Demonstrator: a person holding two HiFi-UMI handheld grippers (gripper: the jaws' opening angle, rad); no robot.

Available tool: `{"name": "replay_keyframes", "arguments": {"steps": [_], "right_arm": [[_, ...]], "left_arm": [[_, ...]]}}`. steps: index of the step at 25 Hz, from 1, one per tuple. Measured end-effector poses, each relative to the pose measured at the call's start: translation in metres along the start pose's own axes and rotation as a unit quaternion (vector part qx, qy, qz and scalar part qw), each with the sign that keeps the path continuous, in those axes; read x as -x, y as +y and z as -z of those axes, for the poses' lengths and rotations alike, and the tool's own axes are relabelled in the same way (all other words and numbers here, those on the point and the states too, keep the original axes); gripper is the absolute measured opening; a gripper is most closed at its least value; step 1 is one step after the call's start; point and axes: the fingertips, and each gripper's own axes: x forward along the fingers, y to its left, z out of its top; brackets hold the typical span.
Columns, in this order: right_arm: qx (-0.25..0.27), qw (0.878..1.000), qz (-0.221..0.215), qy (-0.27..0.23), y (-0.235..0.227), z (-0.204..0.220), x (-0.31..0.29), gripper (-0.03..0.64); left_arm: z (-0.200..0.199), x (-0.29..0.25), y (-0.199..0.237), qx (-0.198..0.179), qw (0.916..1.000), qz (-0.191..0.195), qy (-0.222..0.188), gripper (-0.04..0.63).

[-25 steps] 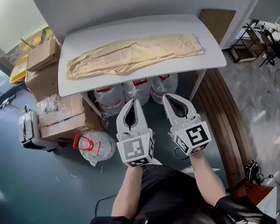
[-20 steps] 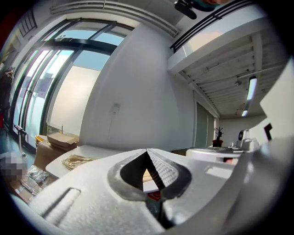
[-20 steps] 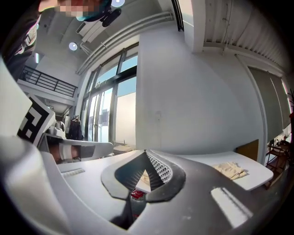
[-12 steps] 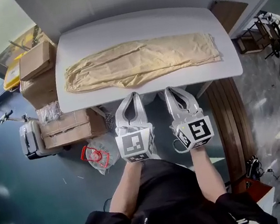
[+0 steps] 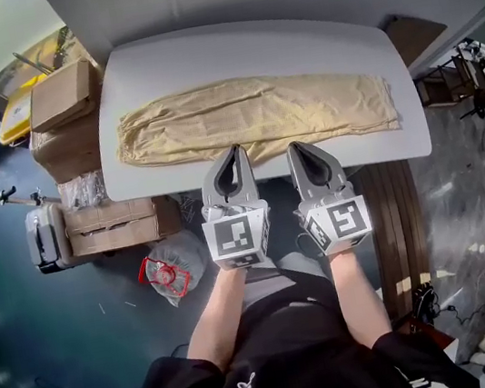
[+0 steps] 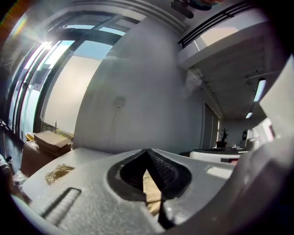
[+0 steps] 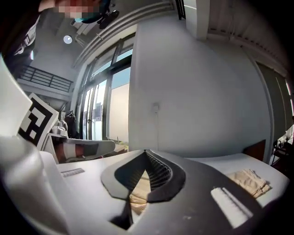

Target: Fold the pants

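Note:
Beige pants (image 5: 257, 114) lie flat and lengthwise across the white table (image 5: 156, 60). My left gripper (image 5: 234, 150) and right gripper (image 5: 295, 146) are side by side at the table's near edge. Their tips reach the near hem of the pants around the middle. Both are shut with nothing between the jaws. In the left gripper view the closed left gripper (image 6: 148, 150) points level over the tabletop, with pants fabric (image 6: 59, 172) off to the left. In the right gripper view the closed right gripper (image 7: 146, 151) has a pants end (image 7: 250, 180) at its right.
Cardboard boxes (image 5: 60, 95) are stacked left of the table, with more boxes (image 5: 123, 222) and a suitcase (image 5: 45, 238) below them. A plastic jug with a red handle (image 5: 168, 270) lies on the floor. Wooden boards (image 5: 397, 209) lean at the right. A wall stands behind the table.
Both grippers have travelled forward together from well short of the table to its near edge, over the pants' hem. They stay shut and empty.

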Motion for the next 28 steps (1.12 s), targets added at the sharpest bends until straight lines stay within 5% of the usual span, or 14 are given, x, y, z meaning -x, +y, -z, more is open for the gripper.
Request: {"name": "replay_keyframes", "arguments": {"steps": [15, 28], "right_arm": [[-0.024, 0.999, 0.019, 0.009, -0.049, 0.005, -0.007, 0.005], [-0.012, 1.0, -0.01, 0.004, -0.066, -0.005, -0.026, 0.005]], "left_arm": [[0.005, -0.036, -0.021, 0.001, 0.9998, 0.007, 0.018, 0.003], [0.001, -0.059, -0.026, -0.004, 0.9997, -0.008, 0.024, 0.003]]}}
